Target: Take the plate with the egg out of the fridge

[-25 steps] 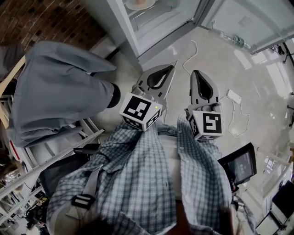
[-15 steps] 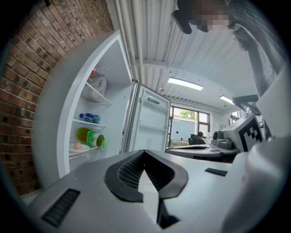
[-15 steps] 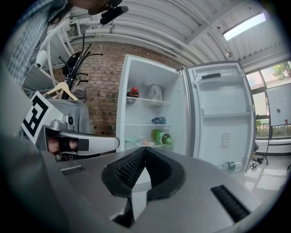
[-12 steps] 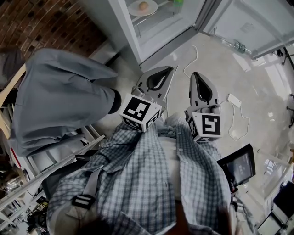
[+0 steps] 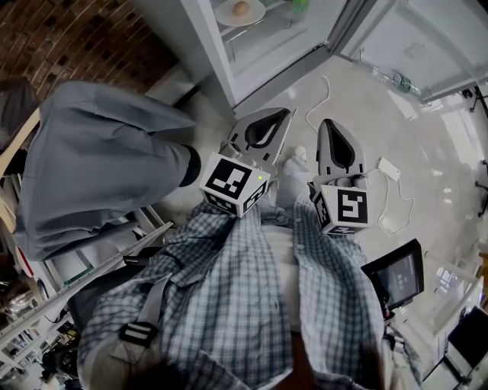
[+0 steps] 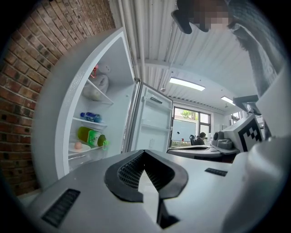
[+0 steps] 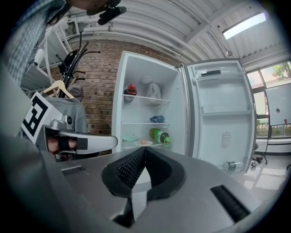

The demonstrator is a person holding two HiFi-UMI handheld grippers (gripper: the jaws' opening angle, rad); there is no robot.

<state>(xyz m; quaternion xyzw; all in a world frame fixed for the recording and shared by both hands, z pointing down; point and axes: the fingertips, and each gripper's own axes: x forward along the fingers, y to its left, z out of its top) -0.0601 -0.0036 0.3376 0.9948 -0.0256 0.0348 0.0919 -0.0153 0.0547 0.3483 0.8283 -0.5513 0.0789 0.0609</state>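
The fridge (image 5: 252, 46) stands open ahead of me. On a lower shelf sits a white plate (image 7: 143, 144) with an egg (image 7: 144, 142) on it; the same plate (image 5: 239, 13) shows at the top of the head view and the plate (image 6: 79, 148) shows small in the left gripper view. My left gripper (image 5: 288, 113) and right gripper (image 5: 326, 122) are held side by side in front of my chest, well short of the fridge. Both are shut with nothing between the jaws.
A green bottle (image 7: 160, 136) lies on the shelf right beside the plate. The fridge door (image 7: 222, 113) is swung open to the right with a bottle (image 7: 232, 165) in its lowest rack. A grey garment (image 5: 91, 160) hangs at my left. A white cable (image 5: 396, 194) lies on the floor.
The head view has tilted slightly, so the plate with the egg has come more fully into sight at the top. Both grippers stay in the same place, shut.
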